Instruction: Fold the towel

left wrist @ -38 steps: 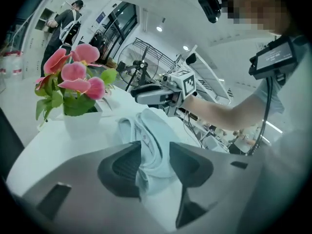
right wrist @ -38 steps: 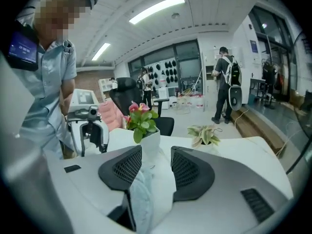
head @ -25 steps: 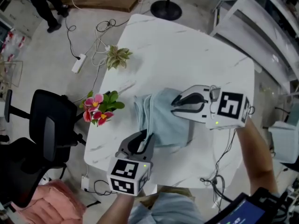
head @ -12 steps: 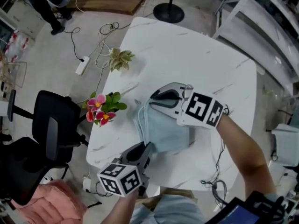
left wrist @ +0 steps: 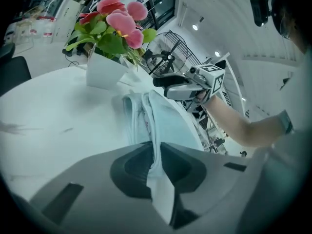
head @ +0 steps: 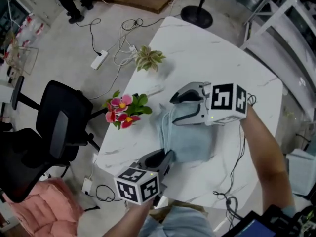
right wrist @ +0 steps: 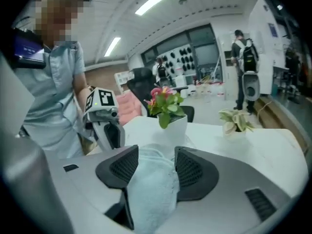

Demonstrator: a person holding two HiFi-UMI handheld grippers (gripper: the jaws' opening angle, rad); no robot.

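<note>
Around towel (head: 192, 144), right gripper (head: 174, 110) jaws just opening

We see a white marble-patterned table (head: 217, 53) carrying a white pot of pink flowers (head: 123, 111) near its left edge and a small pale-leaved plant (head: 149, 59) farther along (both upright). On the grey floor (head: 59, 58) we find a black office chair (head: 54, 127), a pink padded bundle (head: 44, 211) and a white power strip (head: 100, 59).

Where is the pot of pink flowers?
In the head view, the pink flowers stand at the left edge of the white table, left of the light blue towel, with the green plant farther along that edge.
</note>
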